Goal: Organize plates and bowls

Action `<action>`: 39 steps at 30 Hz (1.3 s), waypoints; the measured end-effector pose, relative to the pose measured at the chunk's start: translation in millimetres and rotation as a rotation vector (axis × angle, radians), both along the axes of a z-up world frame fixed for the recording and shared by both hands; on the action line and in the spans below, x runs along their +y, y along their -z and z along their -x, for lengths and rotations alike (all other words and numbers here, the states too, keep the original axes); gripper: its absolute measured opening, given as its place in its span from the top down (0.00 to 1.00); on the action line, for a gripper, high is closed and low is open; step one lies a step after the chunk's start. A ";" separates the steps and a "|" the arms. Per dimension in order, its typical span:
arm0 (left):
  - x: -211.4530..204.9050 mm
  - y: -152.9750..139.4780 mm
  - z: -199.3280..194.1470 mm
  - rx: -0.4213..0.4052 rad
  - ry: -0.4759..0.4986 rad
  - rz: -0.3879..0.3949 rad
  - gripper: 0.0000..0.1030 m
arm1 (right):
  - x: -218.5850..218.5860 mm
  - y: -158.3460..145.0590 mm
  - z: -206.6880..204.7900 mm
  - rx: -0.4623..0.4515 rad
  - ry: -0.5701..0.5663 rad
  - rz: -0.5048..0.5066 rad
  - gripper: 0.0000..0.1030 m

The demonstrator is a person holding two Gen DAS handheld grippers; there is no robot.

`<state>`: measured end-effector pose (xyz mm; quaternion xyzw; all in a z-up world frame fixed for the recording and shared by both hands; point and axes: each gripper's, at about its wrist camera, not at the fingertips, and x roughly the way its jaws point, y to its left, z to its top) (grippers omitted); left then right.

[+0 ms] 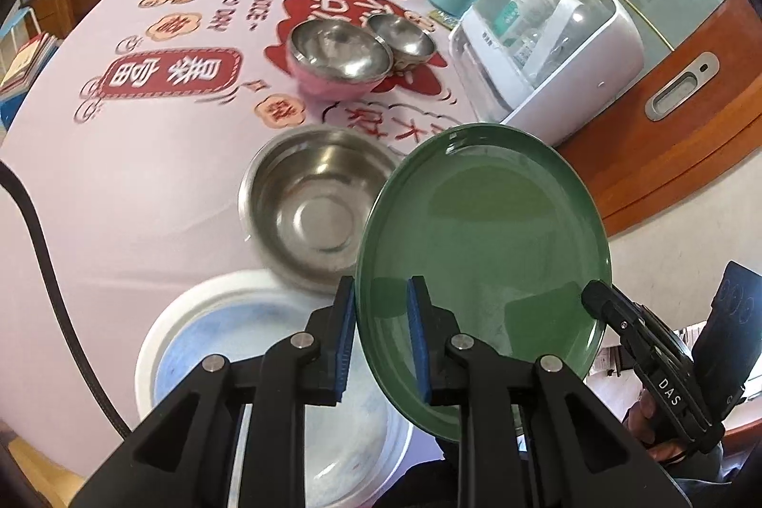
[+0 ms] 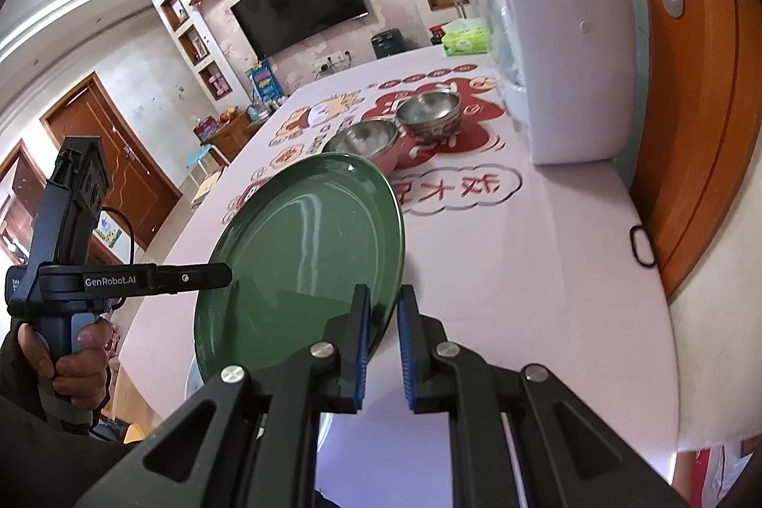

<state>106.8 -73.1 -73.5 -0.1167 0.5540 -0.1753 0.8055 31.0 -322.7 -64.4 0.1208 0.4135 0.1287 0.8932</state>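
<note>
Carrying the round dark-green glazed plate [image 1: 481, 251] clamped at opposite rims by my left claw [image 1: 381, 341] and right claw [image 2: 382, 346], I judge it needs lowering onto the white plate [image 1: 228, 317] on the desk [image 1: 119, 184].

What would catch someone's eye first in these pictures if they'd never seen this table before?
The green plate stands out first, held tilted above the table's near edge, with the left gripper and right gripper each clamped on opposite sides of its rim. Next, the pink tablecloth with bold red cartoon prints. On it sit a steel bowl beside the plate, and a pink-sided bowl farther back.
</note>
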 end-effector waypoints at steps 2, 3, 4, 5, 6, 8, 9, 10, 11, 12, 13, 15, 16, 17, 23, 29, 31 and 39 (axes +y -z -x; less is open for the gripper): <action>8.7 3.1 7.0 0.014 -0.004 -0.002 0.82 | 7.9 1.5 5.6 0.009 -0.008 0.009 0.88; 11.5 4.2 9.5 0.017 -0.005 -0.006 0.82 | 13.7 2.6 9.3 0.015 -0.015 0.020 0.88; 15.2 5.7 12.9 0.022 -0.006 -0.010 0.82 | 17.8 2.6 12.2 0.017 -0.019 0.025 0.88; 19.2 7.3 16.3 0.028 -0.008 -0.016 0.82 | 22.9 2.3 15.5 0.020 -0.024 0.031 0.87; 23.1 8.8 18.9 0.034 -0.011 -0.020 0.82 | 27.3 2.8 18.3 0.024 -0.028 0.035 0.87; 29.7 10.9 23.6 0.043 -0.016 -0.024 0.82 | 36.6 4.1 24.8 0.033 -0.038 0.045 0.87; 34.2 12.0 26.9 0.045 -0.018 -0.027 0.82 | 40.7 4.7 27.5 0.034 -0.044 0.052 0.87; 36.8 12.5 29.7 0.047 -0.019 -0.029 0.82 | 45.2 5.7 30.2 0.034 -0.051 0.061 0.86; 40.3 13.3 32.5 0.049 -0.022 -0.032 0.82 | 49.5 6.7 32.8 0.037 -0.056 0.067 0.86; 44.0 14.3 35.2 0.052 -0.027 -0.036 0.82 | 53.2 7.7 34.5 0.041 -0.060 0.069 0.86; 46.8 15.0 37.4 0.053 -0.031 -0.040 0.82 | 57.5 9.5 36.4 0.048 -0.066 0.069 0.86; 54.9 17.5 42.9 0.060 -0.044 -0.050 0.82 | 66.5 14.0 39.8 0.067 -0.080 0.073 0.86; 57.8 18.5 45.1 0.064 -0.049 -0.052 0.82 | 70.1 16.3 41.8 0.074 -0.087 0.076 0.86; 60.8 19.6 47.2 0.070 -0.054 -0.056 0.81 | 73.4 18.5 43.3 0.082 -0.094 0.076 0.86; 79.6 33.7 59.4 0.135 -0.085 -0.103 0.80 | 94.8 32.4 42.9 0.146 -0.131 0.075 0.85; 94.8 40.9 68.8 0.162 -0.119 -0.164 0.78 | 118.9 42.7 46.0 0.187 -0.193 0.106 0.83; 99.2 44.2 70.9 0.169 -0.129 -0.177 0.78 | 123.4 45.2 45.1 0.198 -0.206 0.113 0.83; 114.2 68.1 73.9 0.223 -0.190 -0.193 0.77 | 149.7 57.7 43.0 0.251 -0.287 0.232 0.77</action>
